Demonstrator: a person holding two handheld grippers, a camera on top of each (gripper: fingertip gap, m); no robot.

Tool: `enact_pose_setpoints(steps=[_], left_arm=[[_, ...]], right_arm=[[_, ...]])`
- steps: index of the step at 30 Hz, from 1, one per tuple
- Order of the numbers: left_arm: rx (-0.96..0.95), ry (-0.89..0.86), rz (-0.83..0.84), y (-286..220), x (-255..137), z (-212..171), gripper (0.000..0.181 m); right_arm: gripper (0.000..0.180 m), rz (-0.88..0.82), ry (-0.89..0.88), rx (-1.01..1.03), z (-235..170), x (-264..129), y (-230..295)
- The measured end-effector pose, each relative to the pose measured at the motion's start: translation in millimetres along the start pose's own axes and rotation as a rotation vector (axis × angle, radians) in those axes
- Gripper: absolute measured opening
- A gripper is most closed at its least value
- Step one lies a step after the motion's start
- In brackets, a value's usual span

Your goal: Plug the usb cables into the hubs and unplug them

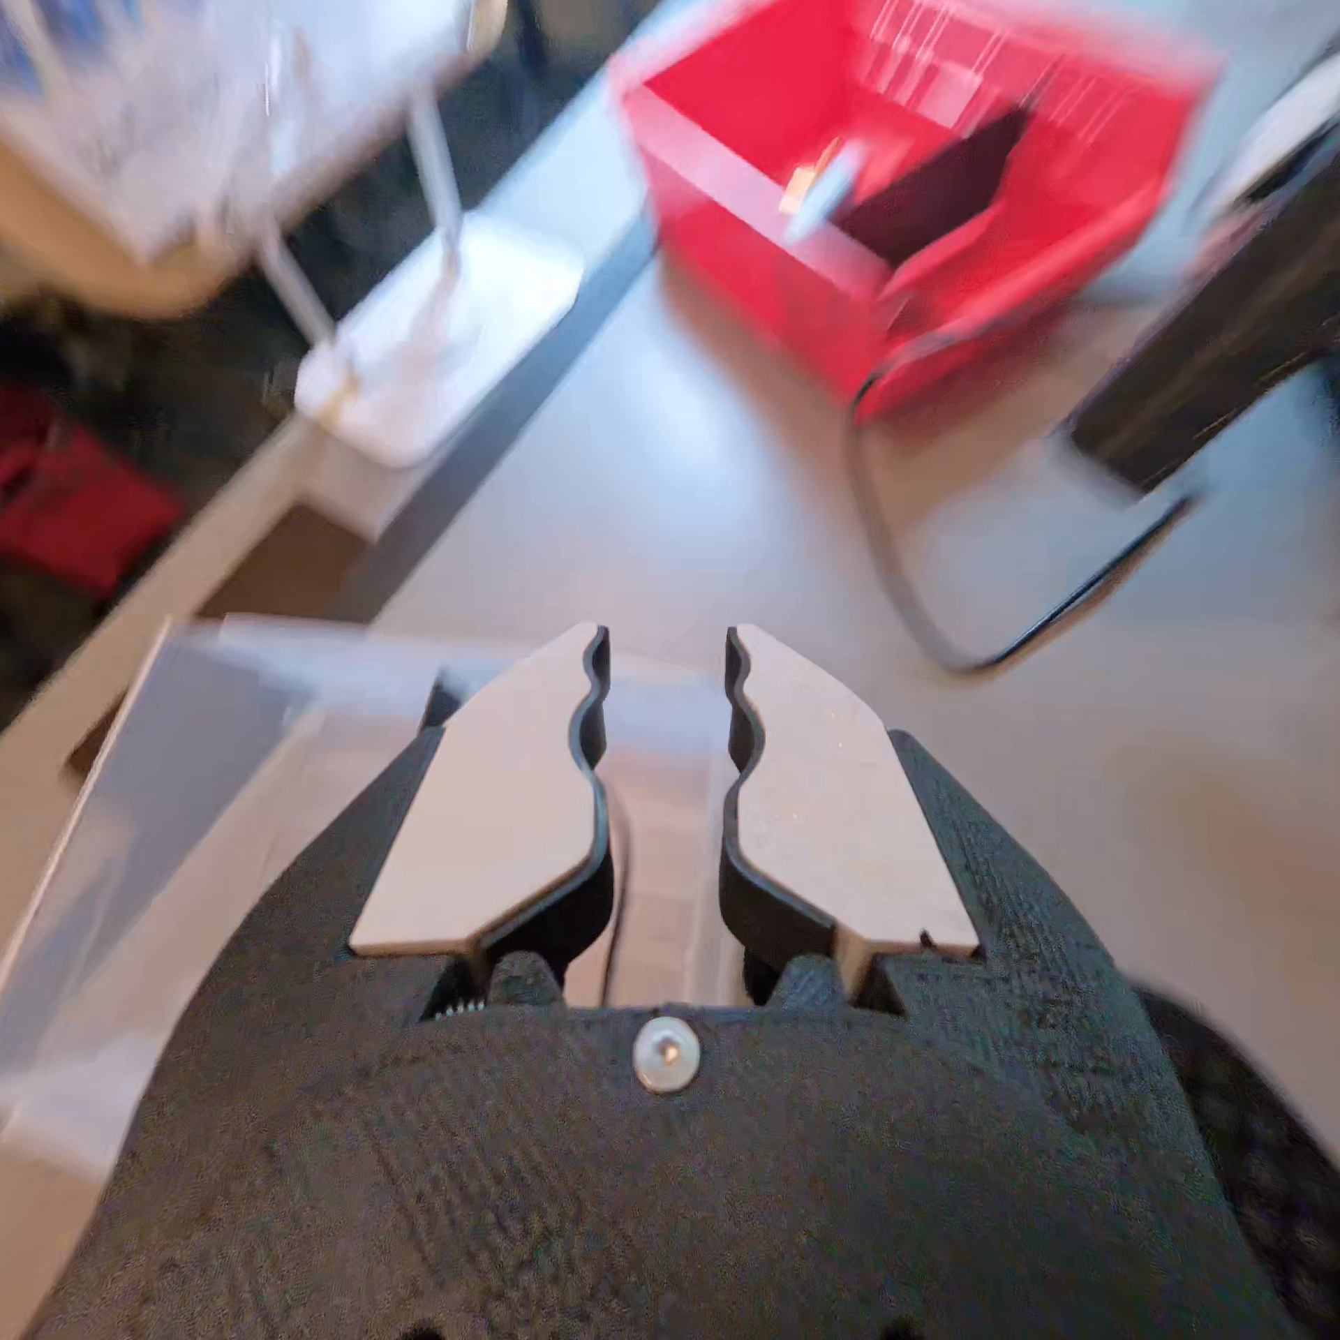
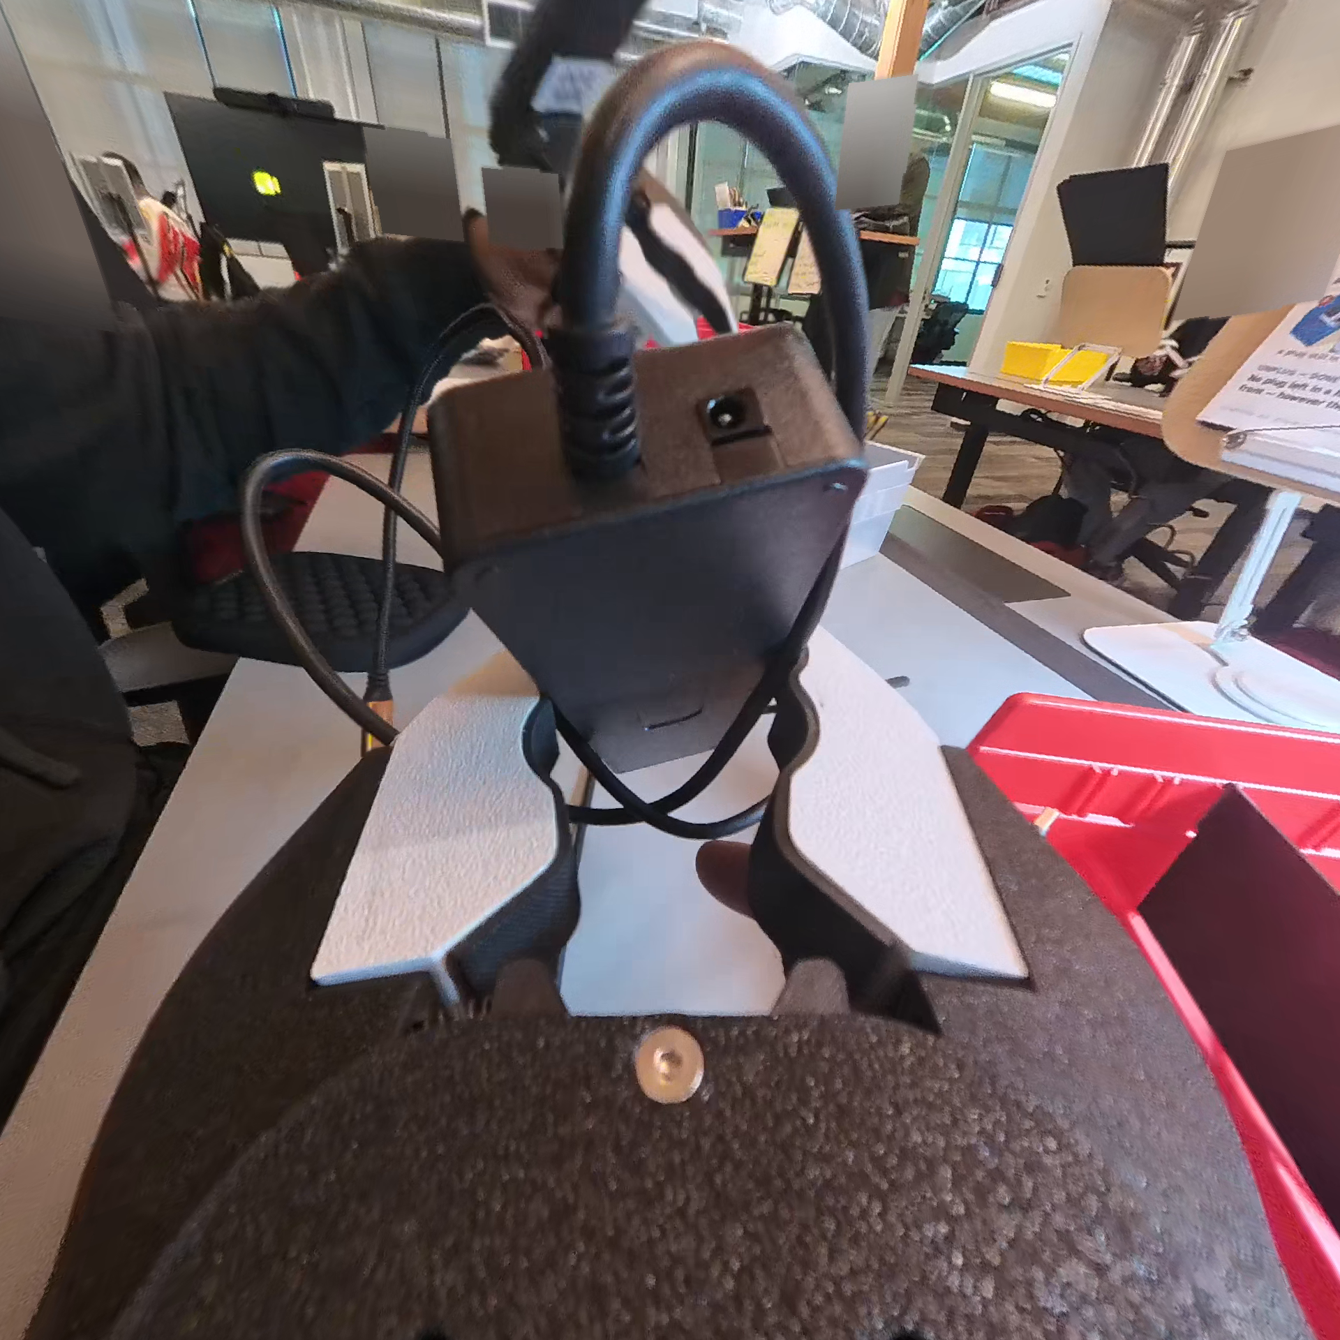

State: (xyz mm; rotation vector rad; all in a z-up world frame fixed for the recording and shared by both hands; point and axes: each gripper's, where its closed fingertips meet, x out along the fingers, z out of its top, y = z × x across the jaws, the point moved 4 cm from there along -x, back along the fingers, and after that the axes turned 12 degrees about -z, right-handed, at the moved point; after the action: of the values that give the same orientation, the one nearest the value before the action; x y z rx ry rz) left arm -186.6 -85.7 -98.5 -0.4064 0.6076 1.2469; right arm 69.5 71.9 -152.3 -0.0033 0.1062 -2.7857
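The hub [image 2: 638, 522] is a dark box, held up off the table [image 2: 254, 761] between the tips of the right gripper [image 2: 667, 714], its narrow near end pinched there and its far end tilted up. That far face carries a small round socket [image 2: 732, 420]. Left of the socket a thick black cable [image 2: 725, 109] enters through a ribbed collar and arches up and over to the right. A thinner black cable [image 2: 304, 602] loops at the left, its orange-tipped plug [image 2: 378, 714] hanging beside the left finger.
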Motion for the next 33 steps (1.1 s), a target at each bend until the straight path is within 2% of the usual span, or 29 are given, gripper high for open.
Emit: enact_pose_setpoints(steps=[2, 5, 8, 11, 14, 16, 17, 21, 26, 30, 33], left_arm=[[-0.053, 0.21, 0.067, 31, 6, -43, 0.027], [-0.152, 0.448, -0.019, 49, 27, -100, 0.025], [-0.234, 0.656, -0.119, 51, 44, -140, 0.025], [-0.281, 0.793, -0.217, 48, 52, -163, 0.024], [-0.287, 0.821, -0.236, 50, 56, -168, 0.019], [-0.29, 0.833, -0.237, 52, 57, -169, 0.003], [-0.292, 0.828, -0.238, 52, 58, -169, 0.003], [-0.294, 0.705, -0.179, 57, 49, -148, 0.003], [-0.287, 0.271, -0.112, 44, -5, -59, 0.003], [-0.172, -0.021, -0.258, -16, -40, 8, 0.003], [-0.174, -0.219, -0.419, -68, -44, 27, 0.003]], right_arm=[[0.057, 0.003, -0.001, 0.013, -1, 1, -1], [0.058, 0.008, 0.014, 0.019, -5, 2, -2], [0.058, 0.001, 0.022, 0.017, -8, 3, -3], [0.058, -0.008, 0.026, 0.012, -9, 2, -5], [0.058, -0.012, 0.028, 0.013, -10, 2, -7], [0.058, -0.011, 0.031, 0.019, -11, 2, -9], [0.058, -0.014, 0.034, 0.02, -11, 2, -10], [0.058, -0.028, 0.027, 0.016, -9, -1, -13], [0.058, -0.041, -0.014, 0.015, 1, -6, -15], [0.058, -0.052, -0.039, 0.005, 8, -9, -13], [0.058, -0.072, -0.06, -0.006, 13, -12, -14]])
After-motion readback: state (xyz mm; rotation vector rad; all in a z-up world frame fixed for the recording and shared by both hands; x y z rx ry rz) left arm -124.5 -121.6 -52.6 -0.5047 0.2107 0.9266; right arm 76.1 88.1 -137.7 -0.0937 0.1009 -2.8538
